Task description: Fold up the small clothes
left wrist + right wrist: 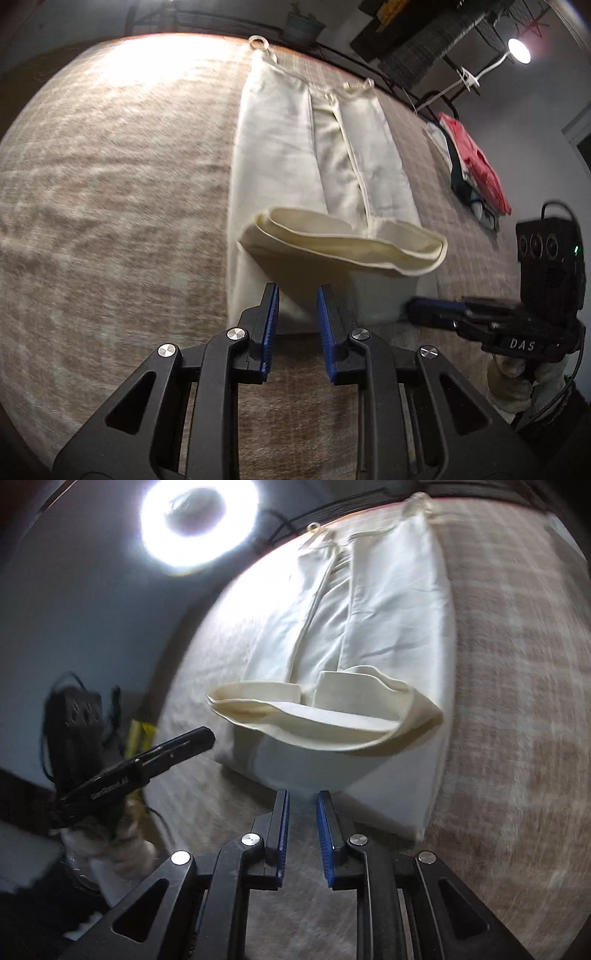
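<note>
A cream-white pair of small trousers lies lengthwise on the beige plaid cloth, drawstring end far, near end folded back with its hem curling up off the fabric. It also shows in the right wrist view, hem raised. My left gripper is open and empty, just short of the garment's near fold. My right gripper is open and empty at the same near edge. The right gripper also shows in the left view, and the left in the right view.
A pile of red and dark clothes lies at the right edge of the table. A black box with cables and a desk lamp stand to the right. A ring light shines beyond the table's left side.
</note>
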Demonstrator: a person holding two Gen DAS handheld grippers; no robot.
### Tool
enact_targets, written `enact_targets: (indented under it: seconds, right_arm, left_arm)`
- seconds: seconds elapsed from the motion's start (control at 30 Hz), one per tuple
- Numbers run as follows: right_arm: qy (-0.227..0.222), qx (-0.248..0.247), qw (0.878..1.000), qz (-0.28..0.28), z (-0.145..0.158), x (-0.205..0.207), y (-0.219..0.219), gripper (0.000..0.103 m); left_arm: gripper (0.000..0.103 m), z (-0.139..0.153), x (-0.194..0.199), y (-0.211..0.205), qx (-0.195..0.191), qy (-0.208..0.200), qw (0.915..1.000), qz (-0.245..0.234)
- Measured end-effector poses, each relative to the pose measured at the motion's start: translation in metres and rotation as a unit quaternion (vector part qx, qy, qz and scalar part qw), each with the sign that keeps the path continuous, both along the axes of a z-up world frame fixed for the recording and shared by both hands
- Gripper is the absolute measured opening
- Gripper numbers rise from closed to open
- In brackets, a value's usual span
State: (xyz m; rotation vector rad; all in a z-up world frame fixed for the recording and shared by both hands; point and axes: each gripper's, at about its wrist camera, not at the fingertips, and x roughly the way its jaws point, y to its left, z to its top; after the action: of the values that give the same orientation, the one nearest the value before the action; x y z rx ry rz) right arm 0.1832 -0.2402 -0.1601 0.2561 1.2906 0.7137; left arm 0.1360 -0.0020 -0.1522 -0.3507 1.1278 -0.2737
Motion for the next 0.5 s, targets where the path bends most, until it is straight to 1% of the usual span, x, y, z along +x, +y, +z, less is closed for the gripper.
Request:
enact_targets:
  seconds: [0.07, 0.13, 0.23, 0.27, 0.33, 0.4, 0.5]
  right_arm:
    - [-0.014, -0.016, 1.0, -0.005, 0.002, 0.009, 0.003, 0.016]
    - [-0.036, -0.038, 0.999, -0.013, 0.007, 0.019, 0.003, 0.016]
    - [-0.065, -0.069, 0.995, -0.023, 0.012, 0.034, 0.005, 0.019]
    - [-0.07, -0.076, 0.994, -0.024, 0.013, 0.039, 0.005, 0.022]
    - [-0.08, -0.089, 0.993, -0.024, 0.014, 0.046, 0.006, 0.023]
    - [-0.09, -0.101, 0.99, -0.024, 0.015, 0.052, 0.009, 0.023]
    - [-0.097, -0.097, 0.99, -0.036, 0.022, 0.062, -0.001, 0.024]
  left_arm:
    - [0.021, -0.002, 0.004, -0.008, 0.011, -0.002, 0.9999, -0.007]
    - [0.021, -0.003, 0.012, -0.013, 0.03, -0.016, 0.9994, -0.003]
    - [0.021, -0.005, 0.03, -0.009, 0.058, -0.024, 0.9978, 0.022]
    - [0.021, -0.006, 0.034, -0.007, 0.065, -0.026, 0.9971, 0.032]
    - [0.021, -0.006, 0.045, -0.002, 0.079, -0.03, 0.9953, 0.046]
    - [0.021, -0.005, 0.051, 0.002, 0.088, -0.034, 0.994, 0.055]
    - [0.021, 0.001, 0.062, 0.01, 0.085, -0.041, 0.9931, 0.069]
